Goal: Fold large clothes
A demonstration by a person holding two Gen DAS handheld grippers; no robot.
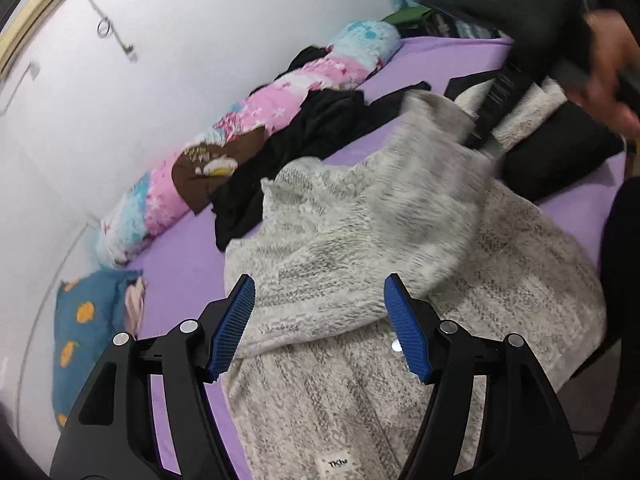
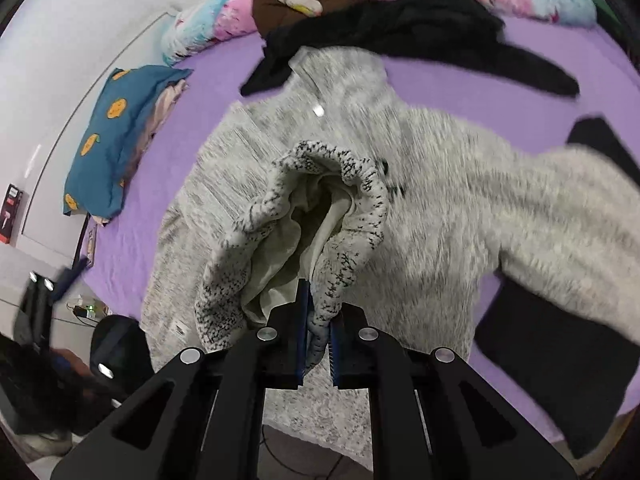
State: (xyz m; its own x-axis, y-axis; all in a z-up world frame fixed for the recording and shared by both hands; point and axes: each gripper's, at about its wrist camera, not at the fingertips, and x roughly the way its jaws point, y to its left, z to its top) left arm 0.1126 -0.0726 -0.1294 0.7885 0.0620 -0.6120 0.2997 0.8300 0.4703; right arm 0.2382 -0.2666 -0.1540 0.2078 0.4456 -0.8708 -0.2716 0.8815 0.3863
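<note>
A: Sweater (image 1: 360,240), grey marled knit, one item. We log it spread across the purple bed (image 1: 180,264), body flat, one sleeve lifted.

B: Handling?

A: We judge it soft and limp, bulky but not heavy, and not fragile. It will sag and drag wherever we leave it unsupported. The fuzzy surface should give the pads good purchase.

B: Holds?

A: Right claw (image 2: 318,344) has its jaws nearly together, pinching the sleeve cuff (image 2: 320,216); the cuff mouth gapes open above the pads. Left claw (image 1: 318,328) stands wide over the lower body, nothing between its blue pads (image 1: 232,328). We would take hems, cuffs and shoulder seams, where the knit is doubled and a pinch gathers less loose cloth.

B: Surroundings?

A: Black clothes (image 2: 400,24) heaped at the collar end, one dark piece just touching the sweater's top edge. Another black piece (image 2: 552,360) lies under or beside the far sleeve; we cannot tell which. Flowered bolster (image 1: 248,120) along the wall, blue pillow (image 2: 116,136) to the side, both clear of the sweater.

B: Obstructions?

A: Only the black clothes, in our judgement; a folded sleeve could catch them.
</note>
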